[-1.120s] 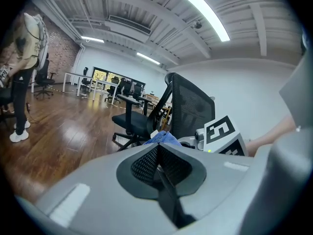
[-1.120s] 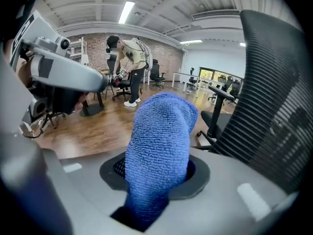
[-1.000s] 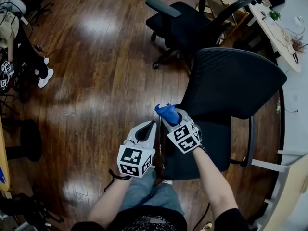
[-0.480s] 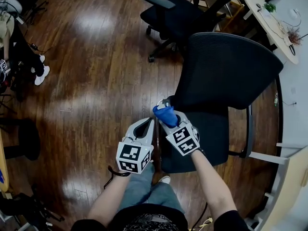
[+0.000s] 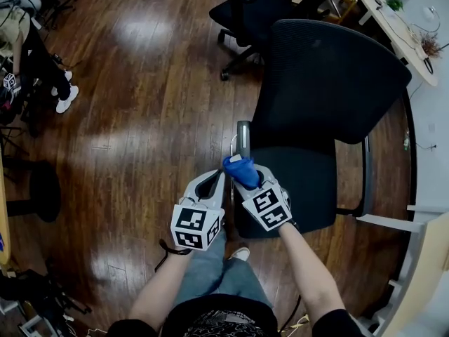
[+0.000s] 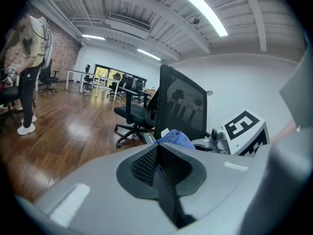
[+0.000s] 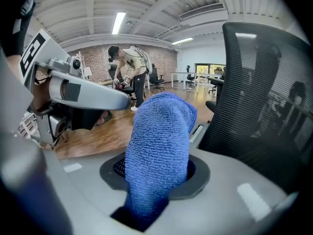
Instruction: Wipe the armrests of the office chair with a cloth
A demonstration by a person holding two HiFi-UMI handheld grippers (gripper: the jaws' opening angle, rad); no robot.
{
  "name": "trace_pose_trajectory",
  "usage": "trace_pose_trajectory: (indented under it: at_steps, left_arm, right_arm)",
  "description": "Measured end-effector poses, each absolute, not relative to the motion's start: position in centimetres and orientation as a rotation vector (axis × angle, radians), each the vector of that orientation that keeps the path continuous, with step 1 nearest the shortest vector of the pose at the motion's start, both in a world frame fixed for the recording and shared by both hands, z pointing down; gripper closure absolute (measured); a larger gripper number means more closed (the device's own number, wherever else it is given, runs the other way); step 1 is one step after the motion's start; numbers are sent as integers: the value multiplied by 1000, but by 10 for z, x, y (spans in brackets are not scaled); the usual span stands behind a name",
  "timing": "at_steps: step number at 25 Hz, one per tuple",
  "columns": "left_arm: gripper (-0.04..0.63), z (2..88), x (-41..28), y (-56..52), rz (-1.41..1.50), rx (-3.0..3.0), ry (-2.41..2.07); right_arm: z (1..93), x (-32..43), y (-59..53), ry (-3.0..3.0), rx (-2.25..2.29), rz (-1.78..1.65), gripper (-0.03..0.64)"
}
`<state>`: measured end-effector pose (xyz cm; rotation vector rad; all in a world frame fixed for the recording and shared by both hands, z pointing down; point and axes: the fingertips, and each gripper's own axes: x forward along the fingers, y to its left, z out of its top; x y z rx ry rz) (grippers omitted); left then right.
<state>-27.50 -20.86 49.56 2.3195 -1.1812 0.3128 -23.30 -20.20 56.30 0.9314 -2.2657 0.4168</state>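
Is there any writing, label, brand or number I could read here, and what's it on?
No readable text anywhere.
Cube on the left gripper and cube on the right gripper: black-and-white square patterns, not letters.
Blue cloth: no label showing.
Desk clutter: too small to read.

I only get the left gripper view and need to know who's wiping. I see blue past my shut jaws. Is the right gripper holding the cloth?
Observer: Yes. The right gripper is shut on the cloth, which sticks up between its jaws.
Operator: What's in front of it?
Observer: The grey armrest lies just ahead of the cloth, along the seat's left edge.
Operator: And the other side?
Observer: The second armrest runs along the seat's right edge, with neither gripper near it.
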Motion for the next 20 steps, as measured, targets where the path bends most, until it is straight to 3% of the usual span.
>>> trace_pose_trajectory:
  at_steps: [20]
  left_arm:
    - [589,507,-271,-76,295,2321,-1240]
  right_arm:
    - [565,-241,-51,-2360,1016,420,480]
